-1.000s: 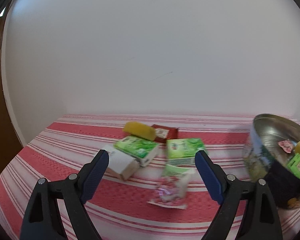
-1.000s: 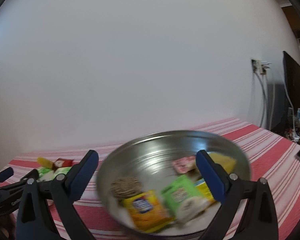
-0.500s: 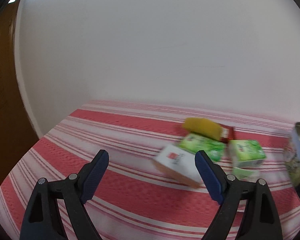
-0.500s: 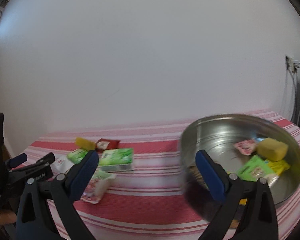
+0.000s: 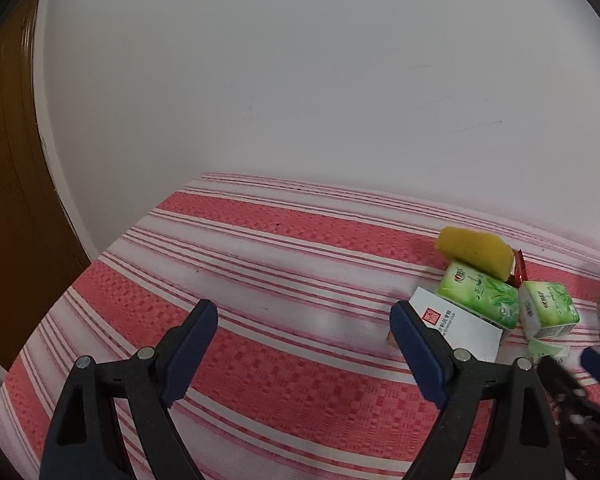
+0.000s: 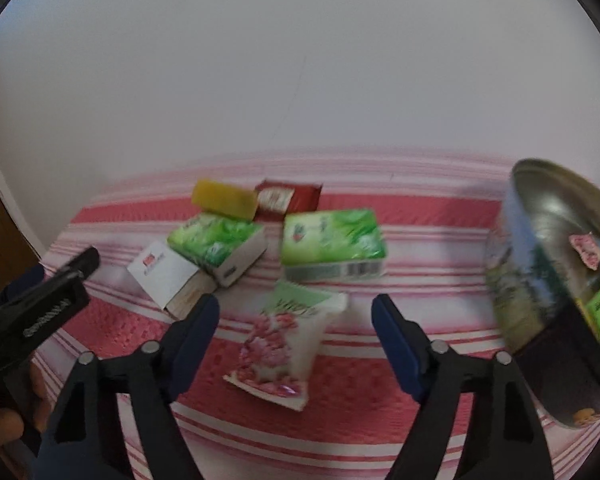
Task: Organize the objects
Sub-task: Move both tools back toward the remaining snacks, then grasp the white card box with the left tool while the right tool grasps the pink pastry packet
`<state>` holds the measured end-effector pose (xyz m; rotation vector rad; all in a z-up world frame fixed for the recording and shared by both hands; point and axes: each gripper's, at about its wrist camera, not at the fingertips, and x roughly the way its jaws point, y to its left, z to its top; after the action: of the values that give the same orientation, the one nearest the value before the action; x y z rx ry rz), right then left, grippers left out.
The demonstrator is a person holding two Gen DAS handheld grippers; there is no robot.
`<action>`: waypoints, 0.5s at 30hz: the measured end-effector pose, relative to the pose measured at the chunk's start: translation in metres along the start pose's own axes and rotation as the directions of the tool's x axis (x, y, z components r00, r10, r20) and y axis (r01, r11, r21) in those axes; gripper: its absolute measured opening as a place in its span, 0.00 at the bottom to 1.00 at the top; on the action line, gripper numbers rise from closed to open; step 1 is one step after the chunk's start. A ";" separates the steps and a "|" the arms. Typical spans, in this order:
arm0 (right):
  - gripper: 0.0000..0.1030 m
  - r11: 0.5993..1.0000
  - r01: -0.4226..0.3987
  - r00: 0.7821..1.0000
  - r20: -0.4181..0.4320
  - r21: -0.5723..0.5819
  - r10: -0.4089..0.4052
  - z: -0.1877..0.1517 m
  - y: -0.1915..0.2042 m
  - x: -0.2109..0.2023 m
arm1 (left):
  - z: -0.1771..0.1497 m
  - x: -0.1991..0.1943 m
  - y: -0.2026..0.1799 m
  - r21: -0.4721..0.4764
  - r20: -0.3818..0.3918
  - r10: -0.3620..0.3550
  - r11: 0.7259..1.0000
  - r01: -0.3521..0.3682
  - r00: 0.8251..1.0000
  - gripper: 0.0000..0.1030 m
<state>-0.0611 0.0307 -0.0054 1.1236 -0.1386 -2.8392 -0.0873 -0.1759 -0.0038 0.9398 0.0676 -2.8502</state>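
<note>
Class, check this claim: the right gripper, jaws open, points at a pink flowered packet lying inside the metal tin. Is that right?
Not quite. The right wrist view shows the pink flowered packet lying on the striped cloth, outside the metal tin, which stands to its right. The right gripper does point at it, open; its jaws have just been closing, not yet touching the packet.

surface: table under a red-and-white striped cloth (image 6: 340, 432), set against a white wall
back row: yellow sponge (image 6: 225, 199), red packet (image 6: 286, 199)
middle: two green tissue packs (image 6: 218, 242) (image 6: 332, 240), white box (image 6: 168, 280) partly under the left pack
front: pink flowered pouch (image 6: 284, 348)
right: metal tin (image 6: 548, 280) holding small items
</note>
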 end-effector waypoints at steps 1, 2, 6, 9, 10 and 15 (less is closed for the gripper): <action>0.74 1.000 0.013 1.000 -0.021 -0.003 -0.013 0.001 0.003 0.005 | 0.000 0.001 0.000 0.001 -0.002 -0.008 1.000 0.008 1.000 0.87; 0.74 1.000 0.023 0.999 -0.037 -0.009 -0.023 0.001 0.006 0.010 | 0.001 0.000 -0.001 0.006 -0.002 -0.015 1.000 0.015 1.000 0.87; 0.63 0.998 0.055 0.991 -0.119 -0.039 -0.059 -0.001 0.015 0.028 | 0.001 -0.002 -0.008 0.053 0.009 -0.035 0.998 0.035 0.999 0.87; 0.61 0.996 0.072 0.987 -0.140 -0.051 -0.079 -0.003 0.016 0.031 | -0.001 -0.005 -0.015 0.093 0.019 -0.057 0.994 0.055 0.998 0.87; 0.60 0.996 0.069 0.987 -0.143 -0.050 -0.075 -0.003 0.015 0.032 | -0.001 -0.006 -0.018 0.105 0.018 -0.062 0.993 0.060 0.998 0.87; 0.42 0.994 0.074 0.986 -0.141 -0.084 -0.085 -0.006 0.011 0.028 | -0.003 -0.007 -0.027 0.151 0.000 -0.098 0.984 0.097 0.995 0.87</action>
<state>-0.0768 0.0163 -0.0273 1.3411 0.0280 -2.7896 -0.0837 -0.1477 -0.0024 0.9791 -0.1077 -2.9844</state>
